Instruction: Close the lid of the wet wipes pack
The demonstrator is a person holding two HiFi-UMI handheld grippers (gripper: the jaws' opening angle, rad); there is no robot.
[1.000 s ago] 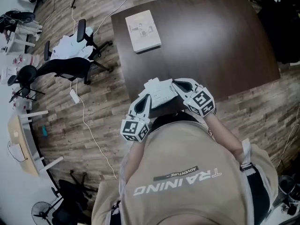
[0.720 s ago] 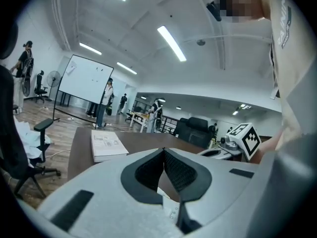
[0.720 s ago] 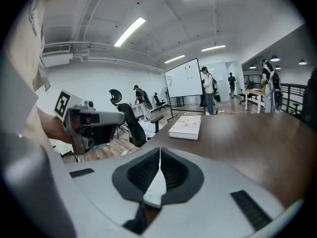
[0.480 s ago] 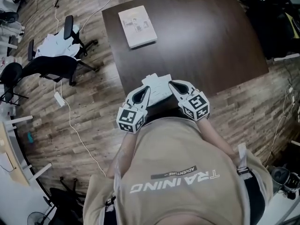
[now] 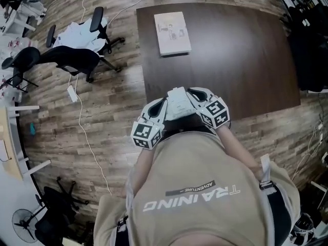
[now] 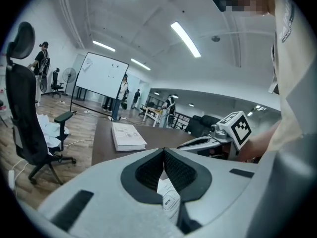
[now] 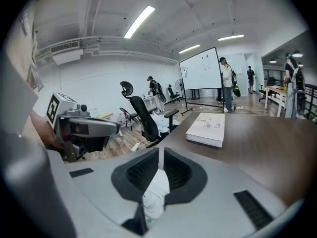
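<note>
We see a smooth, dark wood bench, a grainy plank floor, a matt paper book and smooth white plastic film on the wipes pack.

head: steeply down from above | gripper views: low, close along fingers | shared: table, book

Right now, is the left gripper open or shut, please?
Shut: the left gripper pinches the wet wipes pack by its white edge between closed jaws.
</note>
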